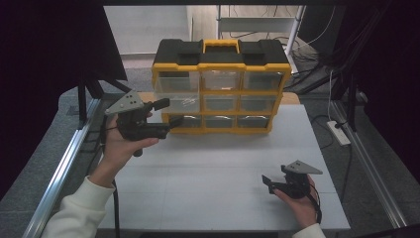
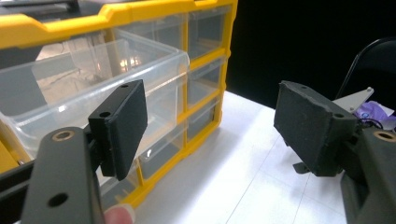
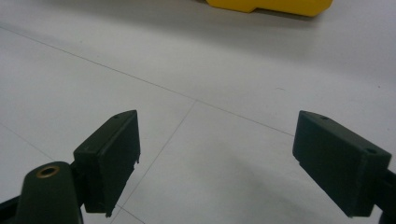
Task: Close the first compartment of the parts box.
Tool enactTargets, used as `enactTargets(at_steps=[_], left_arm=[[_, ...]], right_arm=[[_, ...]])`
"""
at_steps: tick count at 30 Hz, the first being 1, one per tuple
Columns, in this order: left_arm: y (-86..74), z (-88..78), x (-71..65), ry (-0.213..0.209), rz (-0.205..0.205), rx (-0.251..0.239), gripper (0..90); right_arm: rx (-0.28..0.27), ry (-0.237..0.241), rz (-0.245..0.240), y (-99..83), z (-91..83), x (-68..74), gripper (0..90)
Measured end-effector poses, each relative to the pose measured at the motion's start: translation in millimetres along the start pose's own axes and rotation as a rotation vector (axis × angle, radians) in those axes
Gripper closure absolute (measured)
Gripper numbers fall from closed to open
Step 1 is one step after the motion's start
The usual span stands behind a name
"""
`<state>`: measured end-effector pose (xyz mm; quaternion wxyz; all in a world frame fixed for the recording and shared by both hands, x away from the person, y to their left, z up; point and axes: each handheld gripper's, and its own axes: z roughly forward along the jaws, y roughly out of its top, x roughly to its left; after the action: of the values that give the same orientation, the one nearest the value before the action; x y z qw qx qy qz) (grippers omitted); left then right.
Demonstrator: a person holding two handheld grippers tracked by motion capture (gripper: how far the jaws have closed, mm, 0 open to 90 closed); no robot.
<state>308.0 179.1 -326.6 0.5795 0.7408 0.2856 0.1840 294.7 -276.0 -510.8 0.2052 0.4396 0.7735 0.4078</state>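
**Left gripper at pulled-out drawer, nothing held**

Clear drawer (image 1: pixel 172 95) sticks out of the yellow organizer (image 1: pixel 220 89), left column, middle row, far side of the white table (image 1: pixel 208 168); its long axis runs side to side, its open front faces me; my left gripper (image 1: pixel 166 113) sits just beside it, jaws wide apart, empty; likely step is grabbing or pushing the front wall, so I'd square up, close on the lip, move straight along the slide; my right gripper (image 1: pixel 270 182) rests low near me, jaws apart, empty.
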Motion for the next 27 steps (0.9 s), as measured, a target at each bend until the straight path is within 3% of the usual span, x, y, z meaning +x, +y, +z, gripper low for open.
enactTargets(at_steps=[5, 9, 13, 16, 21, 27], left_arm=[[-4.1, 1.6, 1.1, -0.010, -0.008, 0.008, 28.1], [-8.8, 4.4, 0.2, -0.009, 0.004, 0.029, 34.6], [-11.4, 5.9, 1.0, -0.032, 0.004, 0.049, 50.2], [-11.6, 5.7, 1.2, -0.019, 0.015, 0.052, 64.0], [-12.7, 9.2, 1.6, -0.035, 0.012, 0.080, 86.9], [-14.4, 15.6, 1.7, -0.040, 0.010, 0.097, 89.4]], right_arm=[[0.003, -0.001, 0.003, -0.1, 0.4, -0.6, 15.8], [0.001, -0.001, 0.001, -0.1, -0.2, -0.1, 15.7], [0.001, -0.001, 0.002, -0.2, -0.2, 0.0, 15.7], [0.002, -0.001, 0.001, -0.2, -0.1, -0.1, 15.8], [0.003, -0.001, 0.001, -0.3, 0.2, -0.2, 15.7], [0.002, -0.002, 0.000, -0.2, 0.0, -0.2, 15.7]])
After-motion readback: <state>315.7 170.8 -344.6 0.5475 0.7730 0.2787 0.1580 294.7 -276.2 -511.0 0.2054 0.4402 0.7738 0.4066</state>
